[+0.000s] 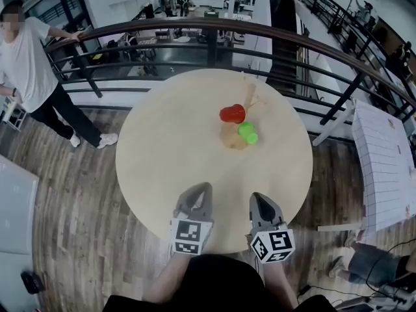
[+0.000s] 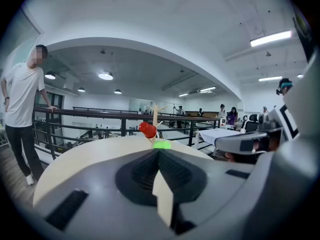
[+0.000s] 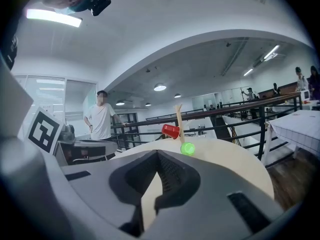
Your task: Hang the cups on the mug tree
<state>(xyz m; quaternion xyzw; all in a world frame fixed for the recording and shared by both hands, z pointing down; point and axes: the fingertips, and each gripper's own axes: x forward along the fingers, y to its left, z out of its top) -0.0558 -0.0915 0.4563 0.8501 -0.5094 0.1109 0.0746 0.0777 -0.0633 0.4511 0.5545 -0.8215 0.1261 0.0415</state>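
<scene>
While the head view puts the red cup (image 1: 232, 114) and green cup (image 1: 247, 132) apparently on the mug tree (image 1: 251, 101), well ahead of left gripper (image 1: 202, 188) and right gripper (image 1: 259, 197), the left gripper view shows its jaws pressed together on nothing, the right gripper view the same: hanging judged complete, nothing left to fetch.

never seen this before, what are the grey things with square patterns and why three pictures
No robot here: a person holds a two-jaw gripper in each hand. The head view is from a camera on the person's head, looking down; the left gripper and right gripper are the grey wedges, and the patterned cubes are part of them. The other two pictures come from cameras riding on each gripper, looking along its jaws. Both grippers are shut and hold nothing. On the round table stands a mug tree with a red cup hanging on it and a green cup lower down.
</scene>
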